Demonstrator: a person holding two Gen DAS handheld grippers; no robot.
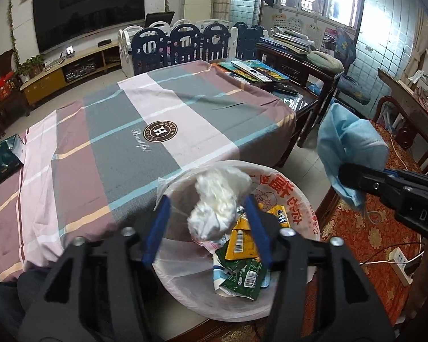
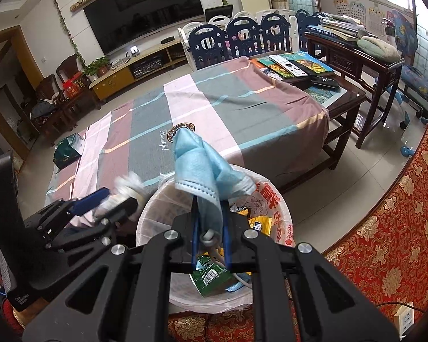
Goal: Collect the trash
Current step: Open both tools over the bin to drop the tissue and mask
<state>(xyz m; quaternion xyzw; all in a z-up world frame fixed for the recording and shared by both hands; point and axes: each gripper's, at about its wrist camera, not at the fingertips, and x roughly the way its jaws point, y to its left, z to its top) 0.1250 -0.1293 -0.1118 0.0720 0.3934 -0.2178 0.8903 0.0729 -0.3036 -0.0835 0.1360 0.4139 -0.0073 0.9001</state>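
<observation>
Spread, the left gripper frames a tissue wad above the bin. At 3 o'clock the right gripper pinches a mask; its dangling loop could snag on release.

We see the bin standing on the floor just before the table's near edge — wrappers lie inside it. A tissue wad sits over the bin, between the left gripper's parted fingers. The face mask hangs over the bin too. Books lie at the table's far right corner; a packet at its left edge.
</observation>
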